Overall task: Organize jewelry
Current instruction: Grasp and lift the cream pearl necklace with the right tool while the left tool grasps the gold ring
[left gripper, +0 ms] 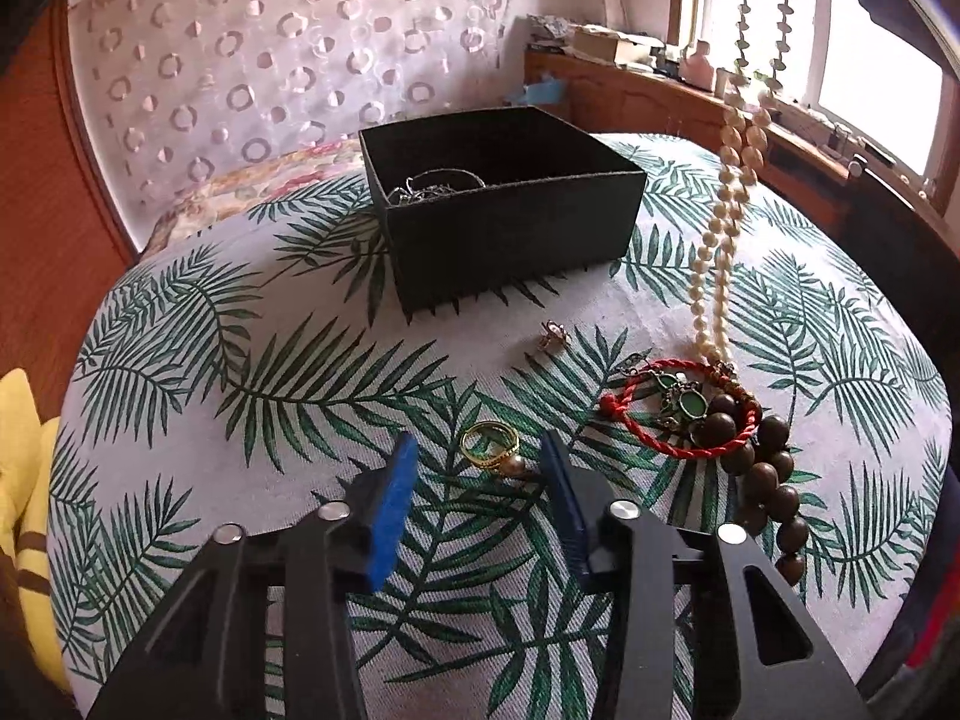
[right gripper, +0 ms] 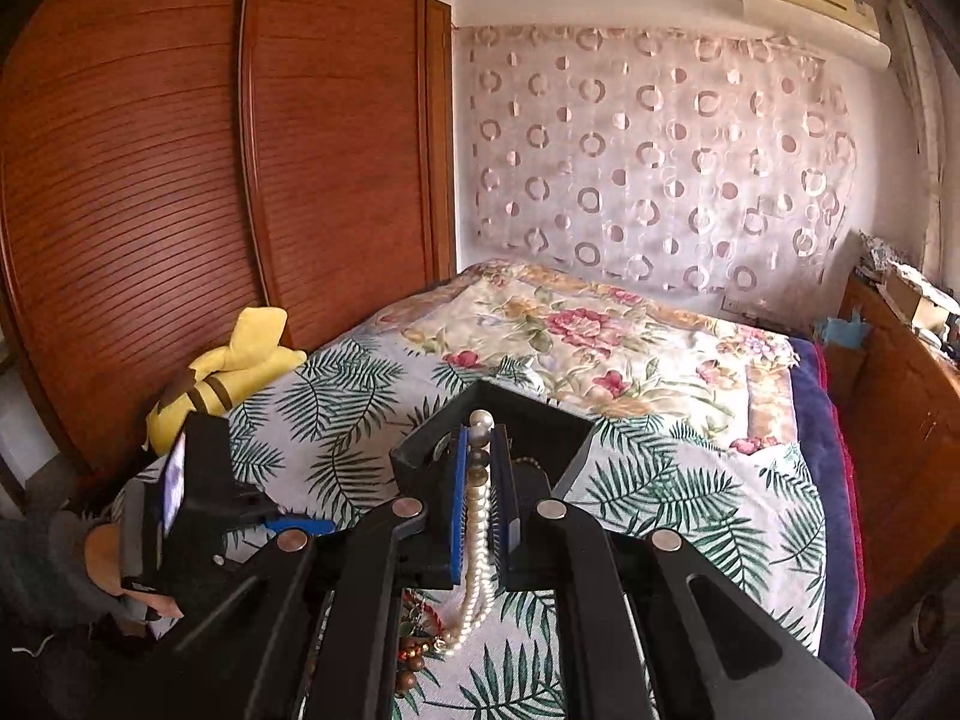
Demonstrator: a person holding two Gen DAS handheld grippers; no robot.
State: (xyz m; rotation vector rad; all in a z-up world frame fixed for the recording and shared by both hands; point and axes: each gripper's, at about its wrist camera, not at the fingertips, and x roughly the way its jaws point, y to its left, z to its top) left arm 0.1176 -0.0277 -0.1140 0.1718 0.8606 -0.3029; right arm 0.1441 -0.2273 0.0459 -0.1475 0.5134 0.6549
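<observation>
A black open box (left gripper: 510, 222) with silver chains inside stands on the palm-leaf cloth. My left gripper (left gripper: 477, 468) is open, its blue fingers either side of a gold ring with a pearl (left gripper: 492, 447). My right gripper (right gripper: 478, 438) is shut on a pearl necklace (right gripper: 477, 552), held up so it dangles; in the left wrist view the necklace (left gripper: 717, 258) hangs down to the pile at right. There lie a red cord bracelet (left gripper: 678, 408), a green-stone piece (left gripper: 690, 405) and a brown wooden bead string (left gripper: 768, 480). A small earring (left gripper: 552, 336) lies alone.
The cloth covers a bed with a floral quilt (right gripper: 600, 336). A yellow plush toy (right gripper: 228, 372) lies at the left edge. A wooden wardrobe (right gripper: 180, 180) stands left, a wooden shelf with clutter (left gripper: 660, 78) at right. The left gripper's body (right gripper: 192, 498) shows in the right wrist view.
</observation>
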